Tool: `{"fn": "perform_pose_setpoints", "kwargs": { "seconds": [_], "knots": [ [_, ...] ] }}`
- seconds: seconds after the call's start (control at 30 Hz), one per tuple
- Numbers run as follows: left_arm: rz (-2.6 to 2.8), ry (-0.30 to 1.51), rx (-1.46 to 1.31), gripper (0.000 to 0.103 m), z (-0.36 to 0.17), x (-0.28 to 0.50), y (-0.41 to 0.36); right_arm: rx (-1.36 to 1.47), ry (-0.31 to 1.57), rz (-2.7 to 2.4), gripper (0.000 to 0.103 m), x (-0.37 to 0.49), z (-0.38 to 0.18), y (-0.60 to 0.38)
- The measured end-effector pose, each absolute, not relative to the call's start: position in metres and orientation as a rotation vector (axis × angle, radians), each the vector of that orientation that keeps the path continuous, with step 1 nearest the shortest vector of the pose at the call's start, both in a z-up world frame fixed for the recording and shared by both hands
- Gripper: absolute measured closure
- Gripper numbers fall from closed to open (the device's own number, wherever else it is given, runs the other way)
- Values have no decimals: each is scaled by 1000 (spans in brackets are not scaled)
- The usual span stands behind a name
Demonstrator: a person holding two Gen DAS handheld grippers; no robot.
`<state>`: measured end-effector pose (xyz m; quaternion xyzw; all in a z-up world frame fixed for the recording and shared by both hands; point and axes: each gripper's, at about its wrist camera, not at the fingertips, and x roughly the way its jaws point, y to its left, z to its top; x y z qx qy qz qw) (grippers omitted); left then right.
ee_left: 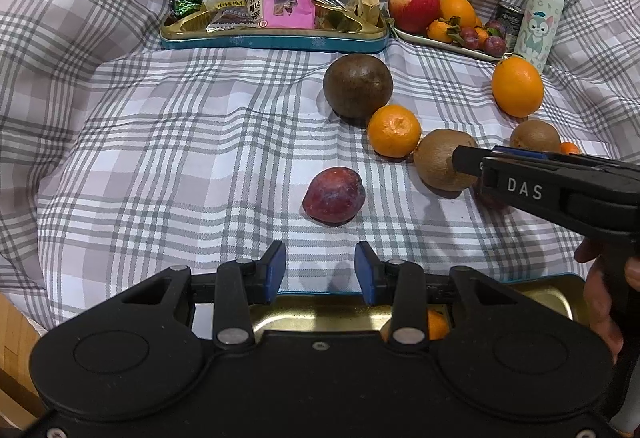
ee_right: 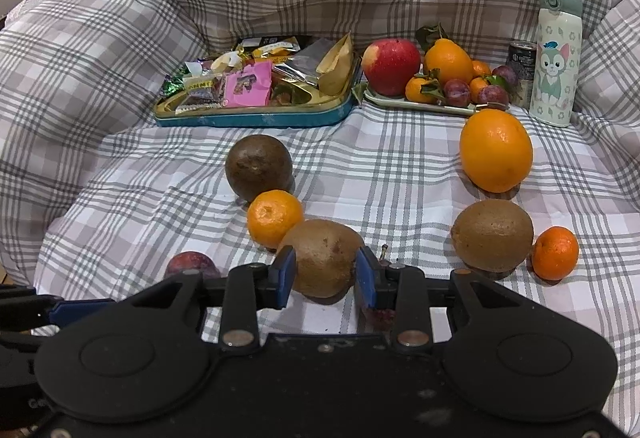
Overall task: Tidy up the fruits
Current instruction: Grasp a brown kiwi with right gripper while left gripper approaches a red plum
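Kiwi (ee_right: 325, 258), fuzzy brown oval, is lying between the spread blue pads of the right claw (ee_right: 326, 272), its long axis running crosswise to them; whether they are touching it cannot be told. Left claw (ee_left: 320, 268) is hanging spread, apart from the smooth plum (ee_left: 334, 194) on plaid cloth (ee_left: 180, 157).
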<state>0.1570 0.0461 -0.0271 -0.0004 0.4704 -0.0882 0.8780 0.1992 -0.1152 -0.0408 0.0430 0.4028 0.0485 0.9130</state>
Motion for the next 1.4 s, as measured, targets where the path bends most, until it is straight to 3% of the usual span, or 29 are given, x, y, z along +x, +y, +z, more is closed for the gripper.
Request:
{"fn": "perform_pose_setpoints", "kwargs": {
  "seconds": [0.83,1.4],
  "knots": [
    [-235,956,21,56,-30,169,45,-16,821,75,43,226,-60,-96],
    [-277,919,38,56,-32,184,33,-15,825,91,45,234,-70,-104]
  ]
}}
